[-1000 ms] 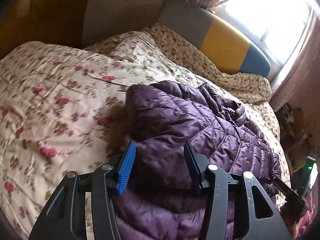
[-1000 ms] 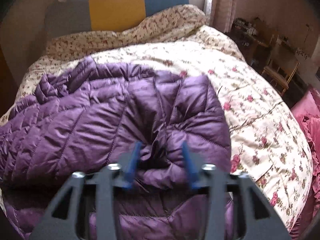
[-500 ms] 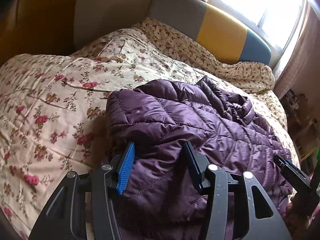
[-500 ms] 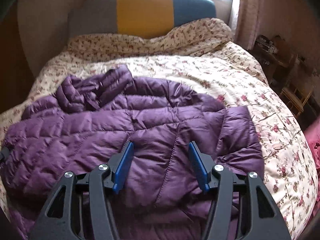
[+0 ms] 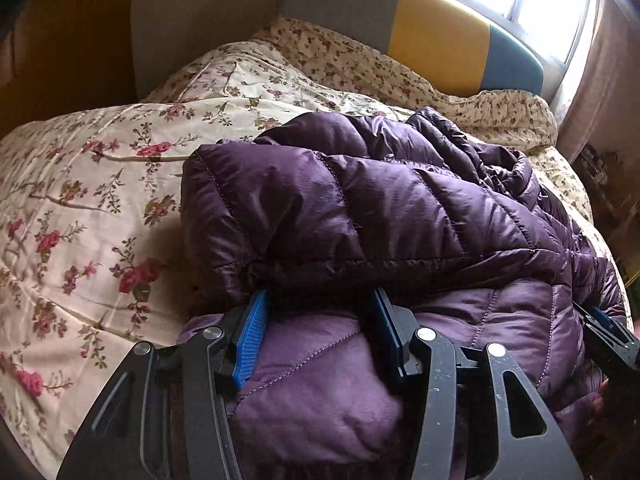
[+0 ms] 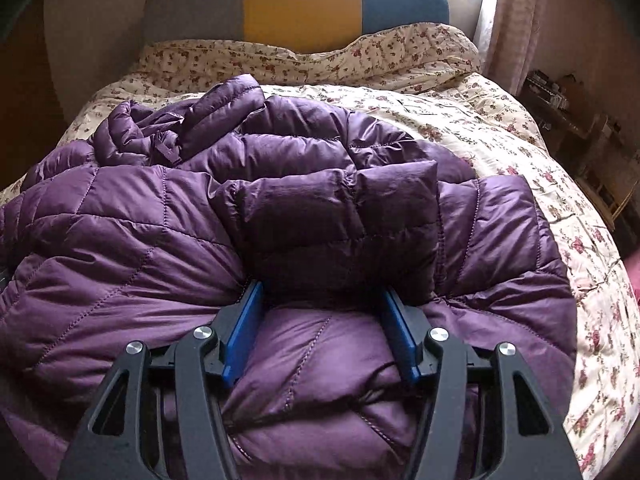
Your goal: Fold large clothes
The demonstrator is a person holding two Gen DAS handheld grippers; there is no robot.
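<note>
A purple quilted puffer jacket (image 5: 400,208) lies spread across the flowered bed quilt (image 5: 100,200). My left gripper (image 5: 320,296) is low on the jacket's left part. Its jaws stand apart, soft fabric swells between them, and a puffy fold covers the fingertips. My right gripper (image 6: 320,286) rests on the same jacket (image 6: 120,260) further right. Its jaws are still opening, fabric lies between them, and a short padded flap sits over the tips. No pad visibly squeezes the cloth. The right gripper's fingers (image 5: 608,340) show at the right edge of the left wrist view.
The bed's quilt (image 6: 520,140) stretches bare to the right and behind the jacket. A grey, yellow and blue headboard (image 6: 300,0) stands under a bright window with a curtain (image 6: 508,20). Wooden furniture (image 6: 568,120) crowds the right side of the bed.
Both grippers have sunk onto the jacket and moved forward. The right jaws let go of a bunch of fabric and widened. A padded fold now lies over each pair of fingertips.
</note>
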